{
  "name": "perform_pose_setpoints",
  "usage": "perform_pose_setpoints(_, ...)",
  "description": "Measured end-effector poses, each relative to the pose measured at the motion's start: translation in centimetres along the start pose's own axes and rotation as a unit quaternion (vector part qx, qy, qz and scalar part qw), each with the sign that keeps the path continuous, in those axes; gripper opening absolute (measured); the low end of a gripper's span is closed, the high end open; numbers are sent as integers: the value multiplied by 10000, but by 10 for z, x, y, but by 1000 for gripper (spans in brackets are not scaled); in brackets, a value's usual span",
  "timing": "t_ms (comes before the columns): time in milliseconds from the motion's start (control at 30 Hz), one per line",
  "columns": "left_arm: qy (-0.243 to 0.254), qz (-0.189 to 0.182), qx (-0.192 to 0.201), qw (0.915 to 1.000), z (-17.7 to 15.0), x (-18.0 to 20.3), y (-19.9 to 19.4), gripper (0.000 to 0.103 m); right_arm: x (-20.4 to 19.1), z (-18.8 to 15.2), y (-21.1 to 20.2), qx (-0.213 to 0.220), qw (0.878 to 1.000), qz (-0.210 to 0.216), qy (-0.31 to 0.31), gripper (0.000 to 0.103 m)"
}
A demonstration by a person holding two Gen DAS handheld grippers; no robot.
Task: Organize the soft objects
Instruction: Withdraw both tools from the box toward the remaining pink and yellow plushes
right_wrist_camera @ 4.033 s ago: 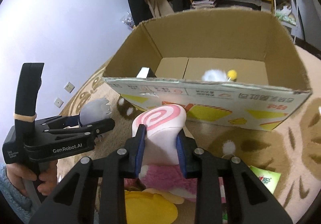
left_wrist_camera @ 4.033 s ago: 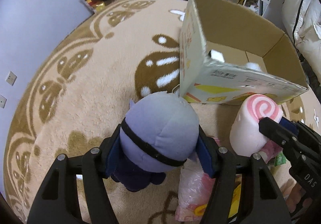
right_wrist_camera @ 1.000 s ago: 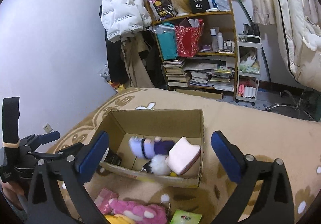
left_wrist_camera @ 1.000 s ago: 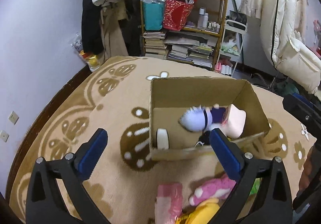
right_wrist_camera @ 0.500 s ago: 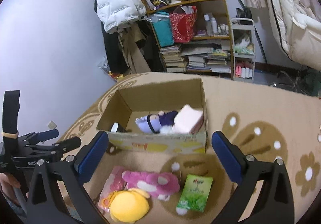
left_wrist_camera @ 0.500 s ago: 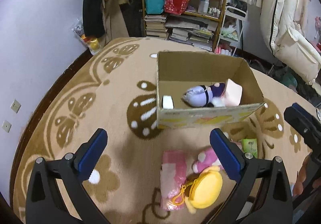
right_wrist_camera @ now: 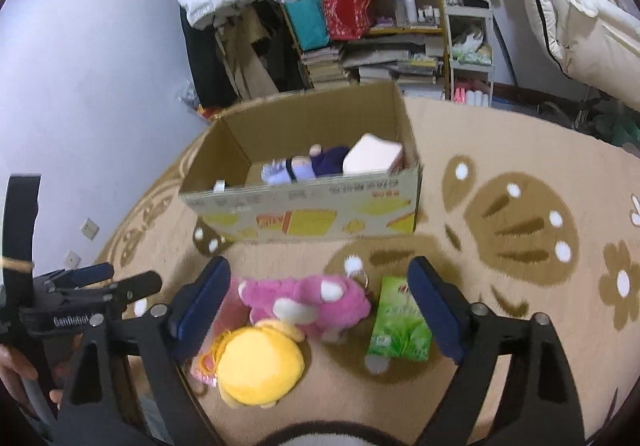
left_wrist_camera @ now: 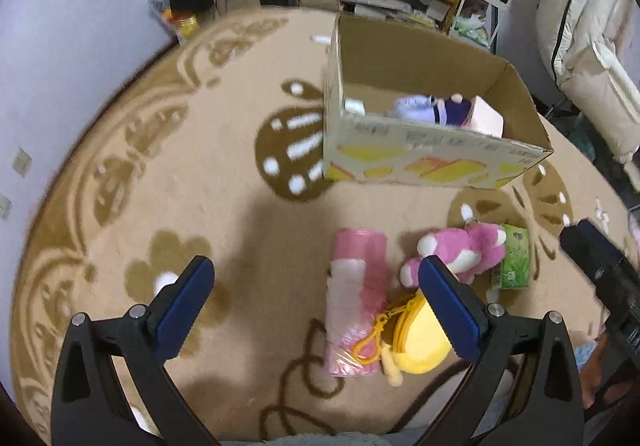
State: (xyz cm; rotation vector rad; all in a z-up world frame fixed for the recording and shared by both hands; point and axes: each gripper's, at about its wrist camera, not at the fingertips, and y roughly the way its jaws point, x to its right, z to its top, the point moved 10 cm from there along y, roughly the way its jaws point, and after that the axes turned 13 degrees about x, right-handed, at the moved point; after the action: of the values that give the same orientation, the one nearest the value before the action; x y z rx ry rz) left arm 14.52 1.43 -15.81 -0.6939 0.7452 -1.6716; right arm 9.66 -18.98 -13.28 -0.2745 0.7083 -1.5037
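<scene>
Four soft things are left on the carpet (left_wrist_camera: pixel 200 166) in front of the cardboard box (right_wrist_camera: pixel 304 206); the box already holds a purple doll (right_wrist_camera: pixel 304 164) and a pink-white cushion (right_wrist_camera: pixel 374 156).

Right claw (right_wrist_camera: pixel 320 310): nothing between the pads, jaws closing from wide. The pink plush (right_wrist_camera: pixel 308 302) lies directly ahead of it and just below, its long axis running across the gap between the fingers, so a straight drop should put one pad on each long side (my read, not a given). The green packet (right_wrist_camera: pixel 400 322) sits just inside the right finger, touching or nearly touching the plush, and could get pinched along with it.

Left claw (left_wrist_camera: pixel 316 302): released, empty. The pink bag (left_wrist_camera: pixel 354 298) lies ahead of it towards the right finger, long axis pointing away from the camera towards the box. The yellow plush (left_wrist_camera: pixel 420 342) rests against its near end.

The right claw is nearer the pink plush, the left nearer the bag.

Hard to see:
- Left view: the right finger covers part of the yellow plush and the near end of the pink plush.
- Whether the yellow plush's cord is tangled with the bag: can't tell.
- The box's near wall hides its floor; a small white item at its left end is unidentifiable.
- Both views are motion-blurred.
</scene>
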Motion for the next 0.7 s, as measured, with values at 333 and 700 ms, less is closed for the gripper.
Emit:
perform_pose_setpoints(333,-205,79,-500,9985,-19,-11,27,101,-19,-40,20,-514,9984,171,-148,92)
perform_pose_setpoints(700,-117,128,-833,9964,-30,-12,46,101,-24,-70,39,-930,9948,397,127,88)
